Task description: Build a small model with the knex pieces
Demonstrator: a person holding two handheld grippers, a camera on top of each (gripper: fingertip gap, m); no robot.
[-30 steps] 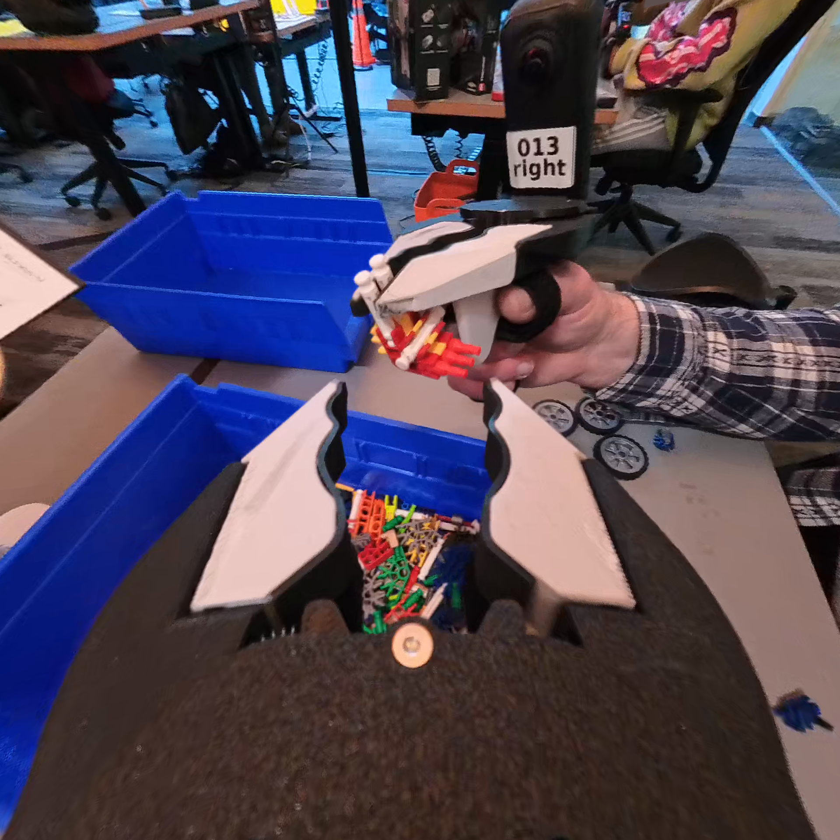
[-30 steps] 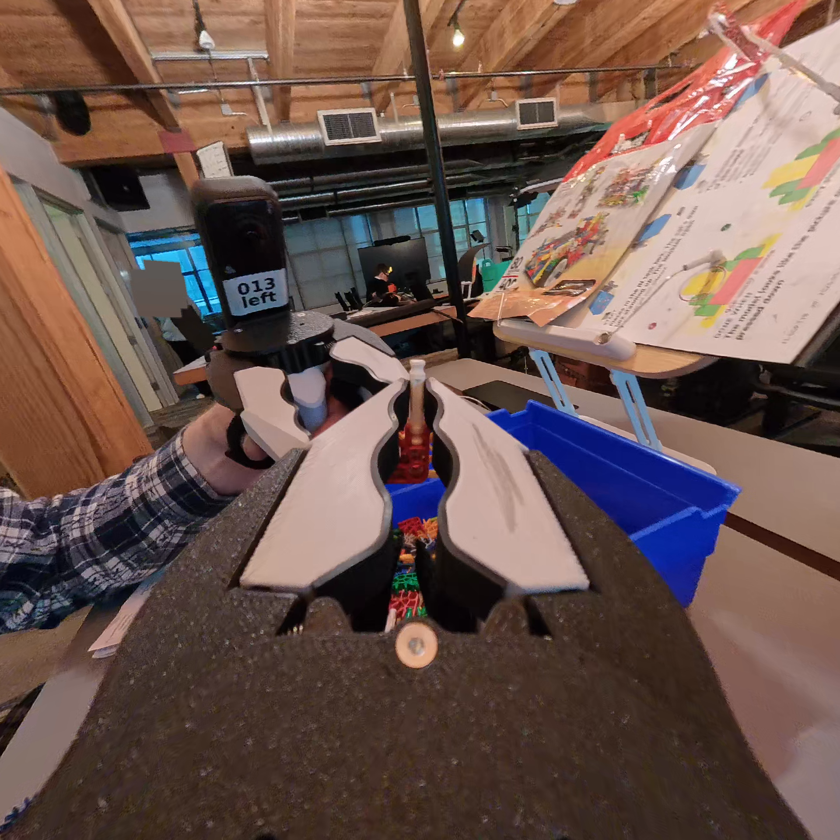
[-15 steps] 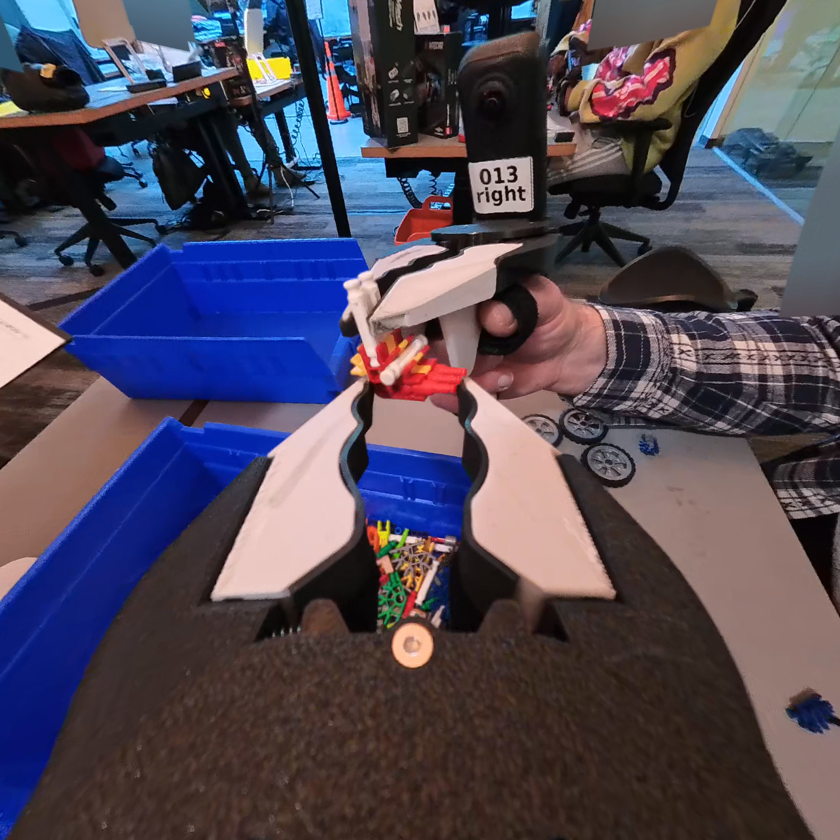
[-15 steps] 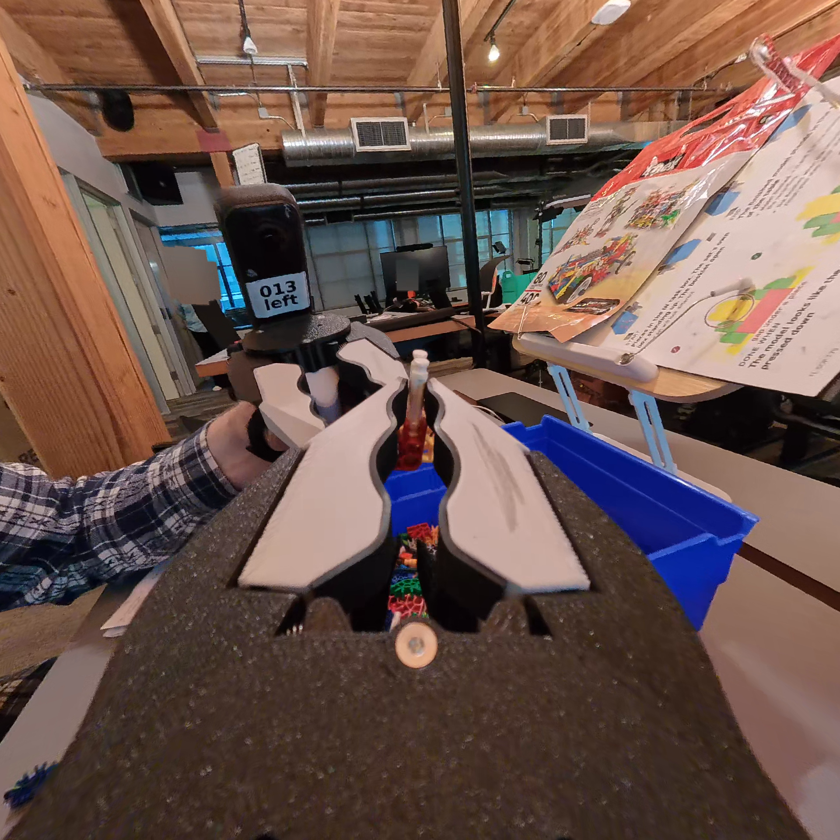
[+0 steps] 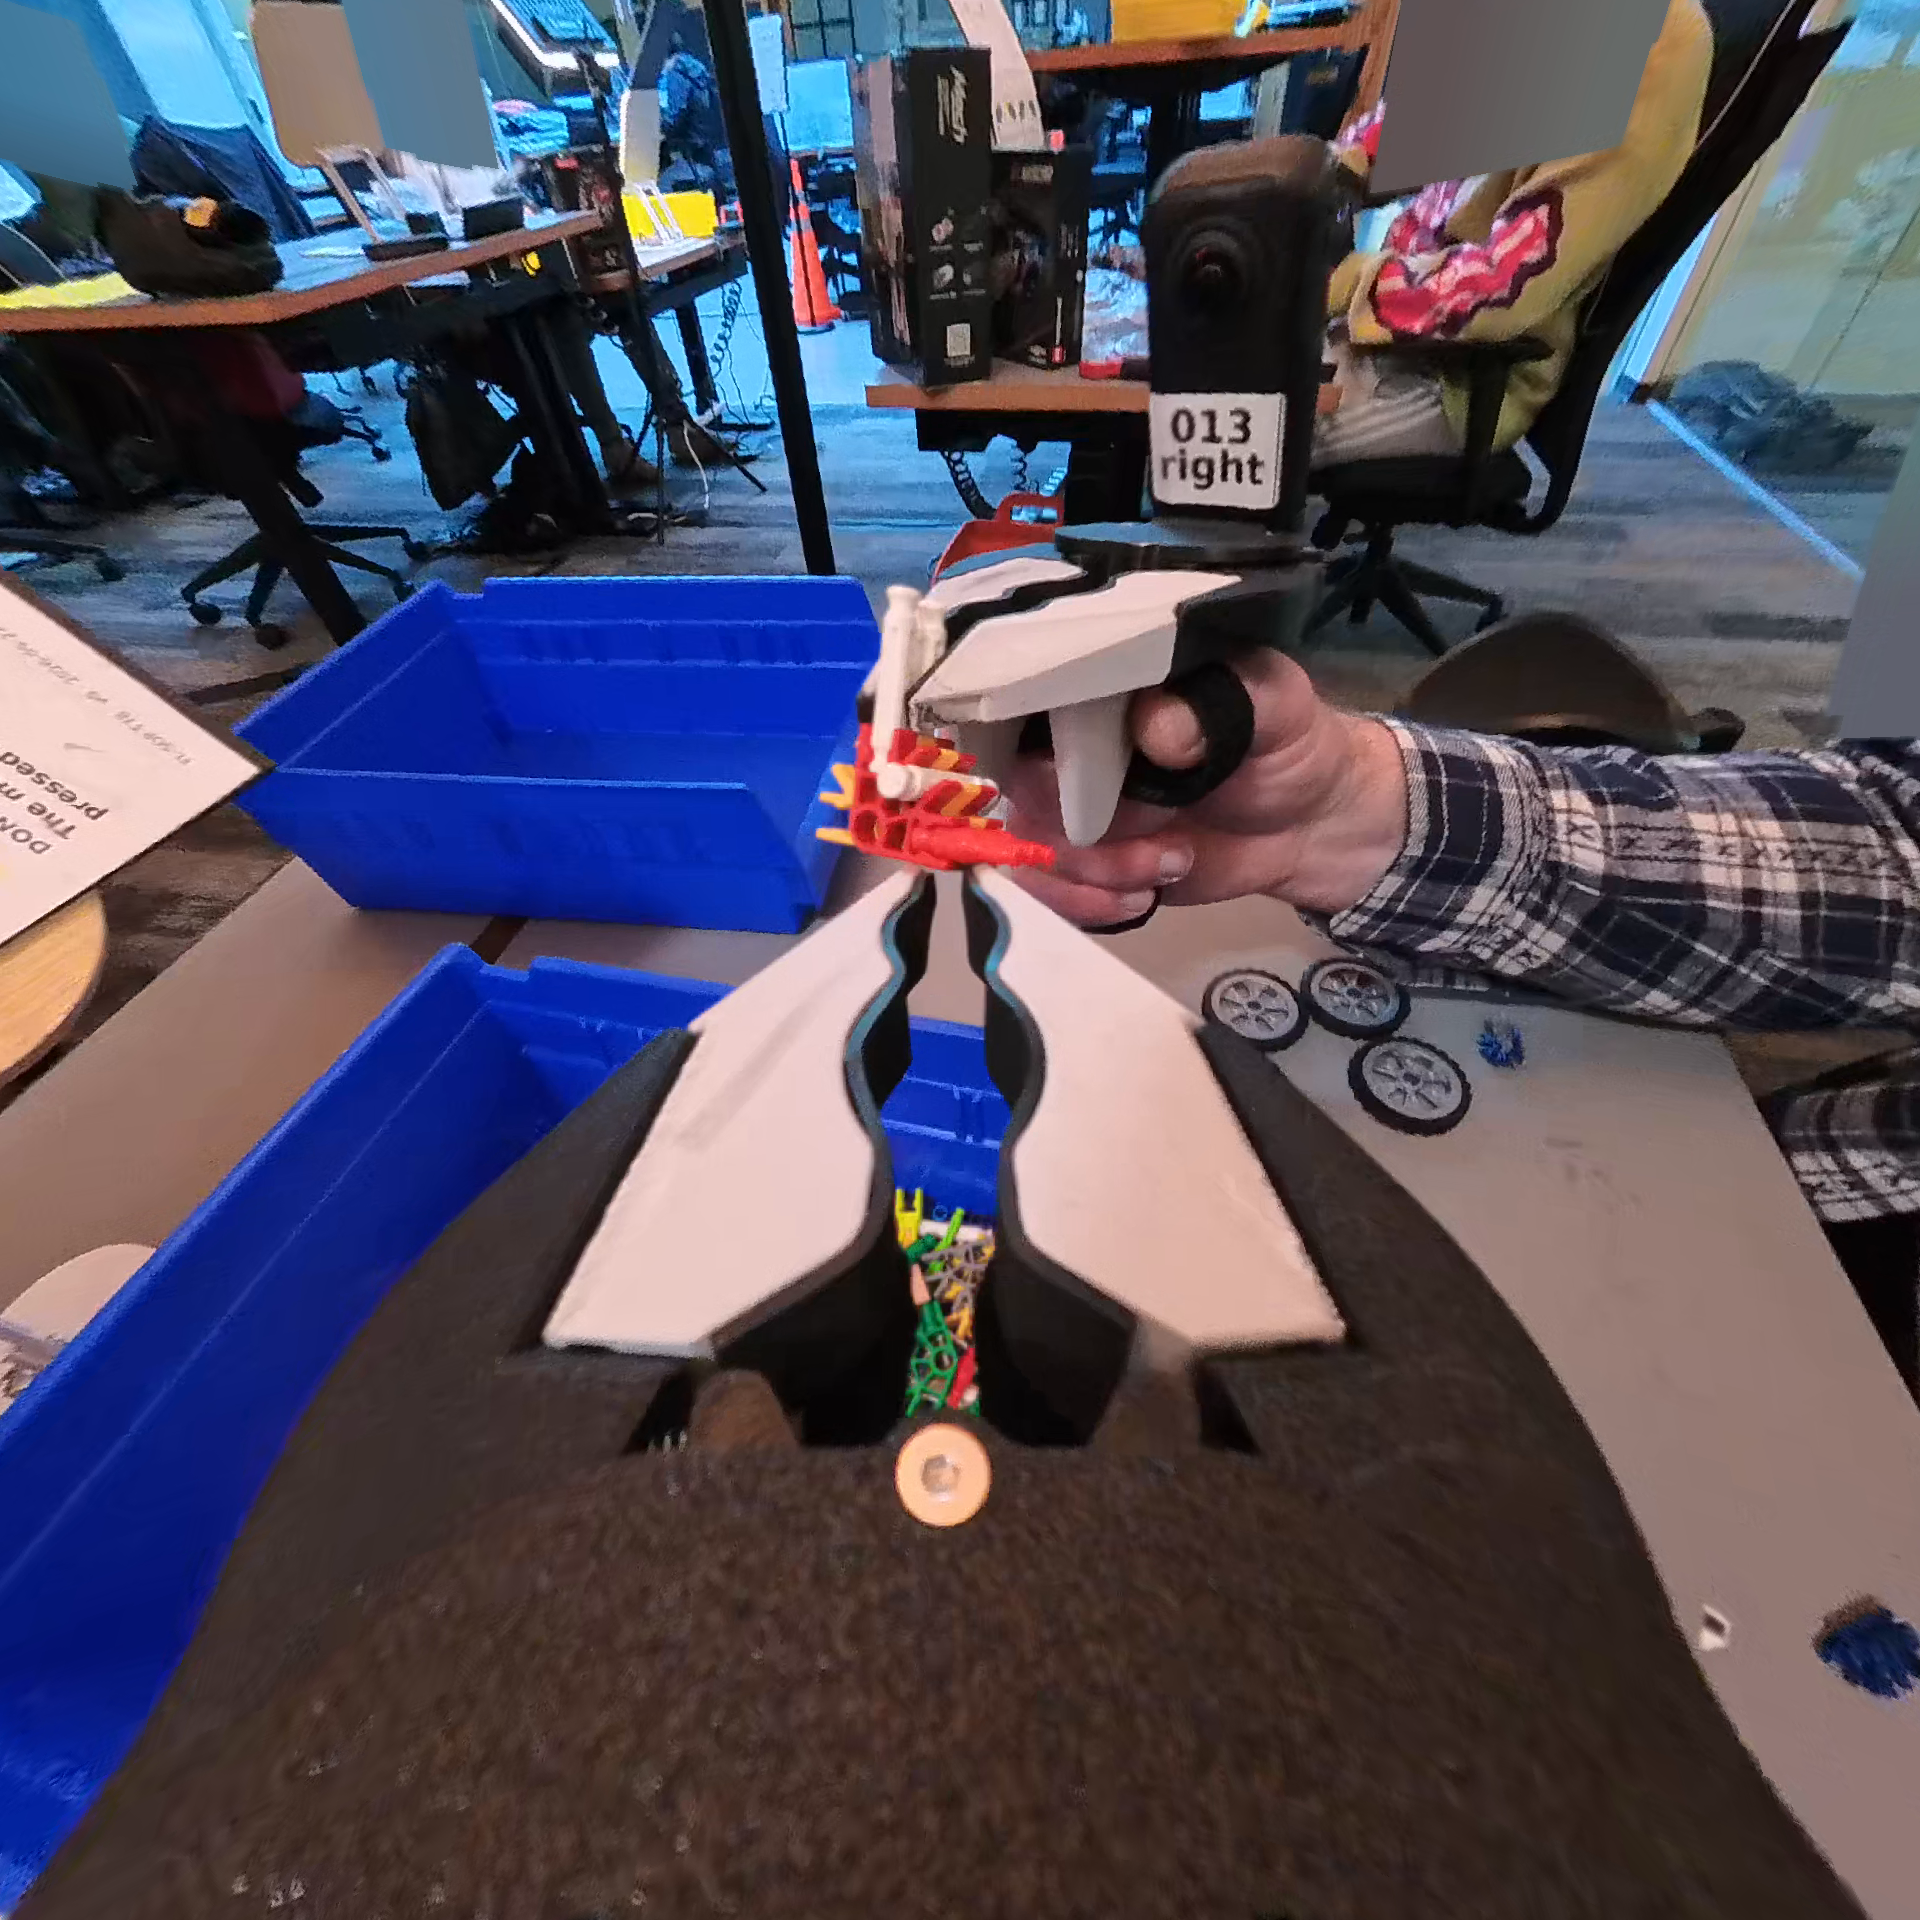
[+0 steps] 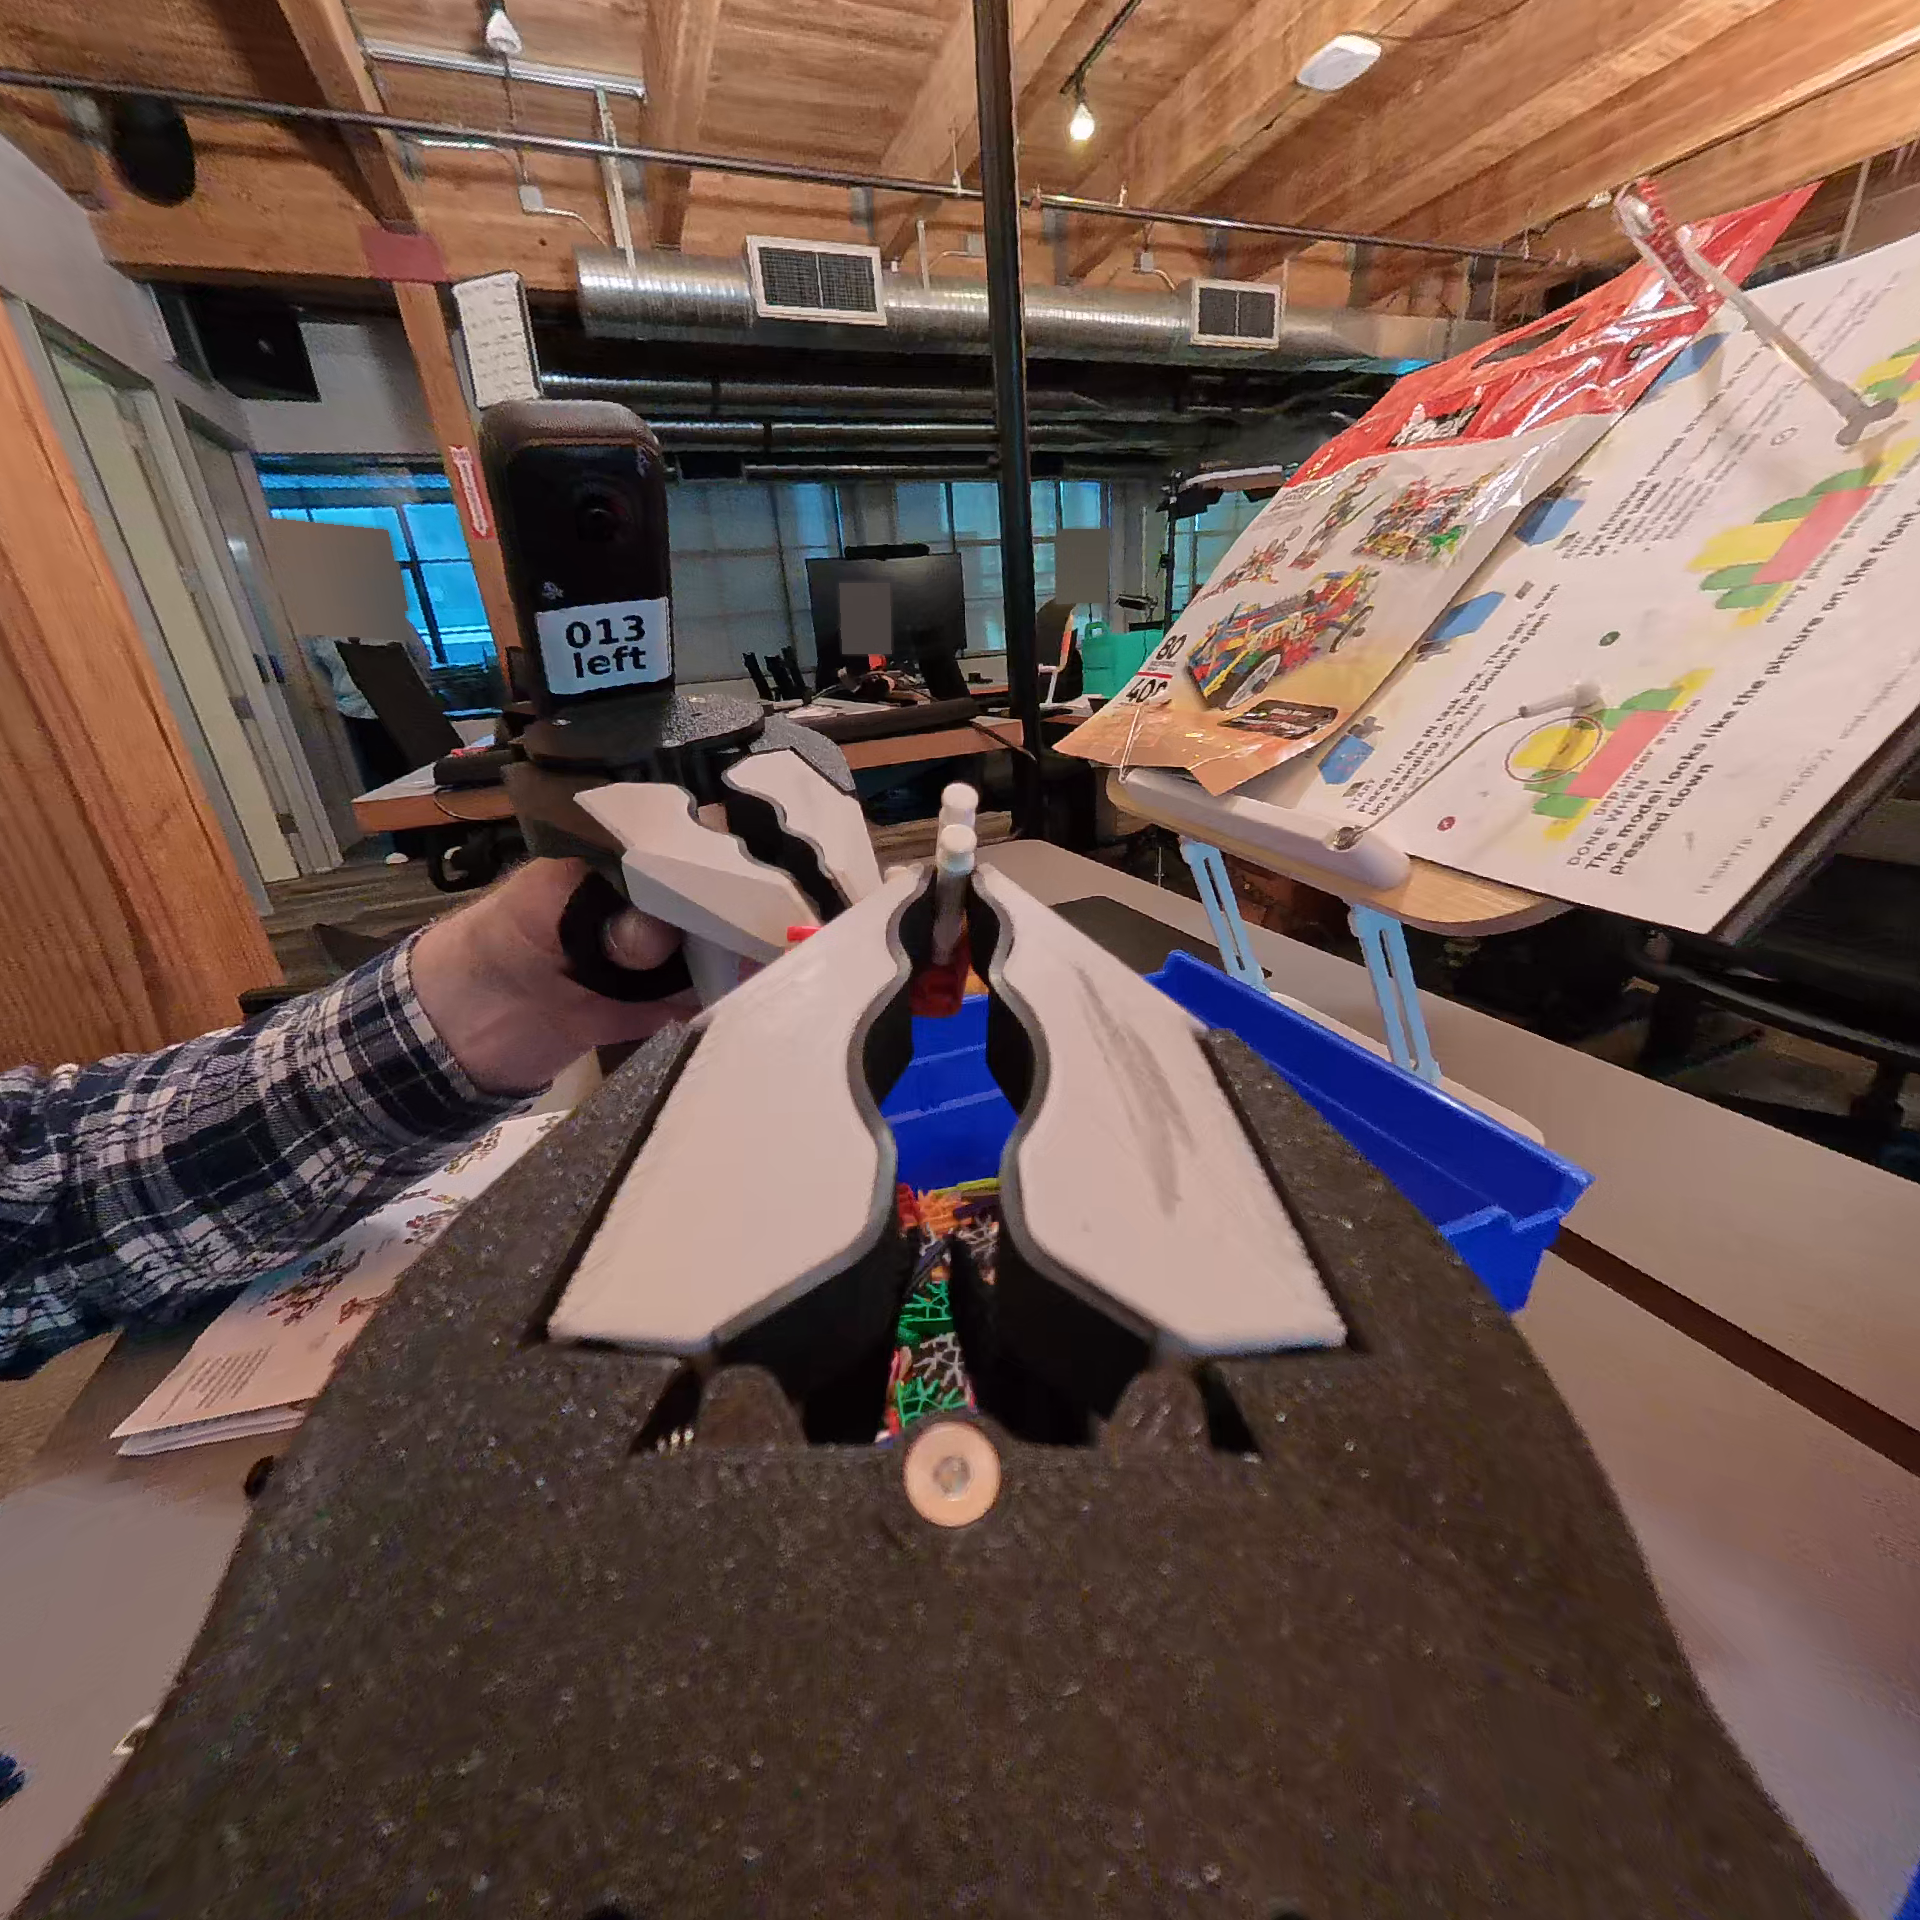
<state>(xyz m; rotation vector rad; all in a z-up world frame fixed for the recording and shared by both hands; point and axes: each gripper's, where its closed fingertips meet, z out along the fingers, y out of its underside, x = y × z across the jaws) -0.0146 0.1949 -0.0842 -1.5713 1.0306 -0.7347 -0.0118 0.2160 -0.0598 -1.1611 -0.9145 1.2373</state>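
Note:
A small construction-toy assembly (image 5: 914, 810) of red and orange connectors with white rods hangs in the air above the near blue bin (image 5: 312, 1195). My right gripper (image 5: 914, 665) is shut on its white rods and holds it from the right. In the right wrist view the rods (image 6: 951, 842) stick up between the tips of my right gripper (image 6: 940, 894). My left gripper (image 5: 945, 883) has its jaws nearly together, with the tips at the underside of the assembly's red part. It also shows in the right wrist view (image 6: 831, 909), to the left of the assembly.
The near bin holds several loose coloured pieces (image 5: 940, 1309). A second blue bin (image 5: 520, 831) stands behind it. Three grey wheels (image 5: 1351, 997) and small blue pieces (image 5: 1870, 1652) lie on the table at right. An instruction sheet on a stand (image 6: 1558, 675) rises beyond the bin, and a booklet (image 6: 260, 1351) lies at left. Only a small space, under 4 cm, lies between the two pairs of fingers.
My left gripper's jaws went from wide open to nearly shut and rose to the underside of the assembly. The right gripper kept hold and turned the white rods more upright.

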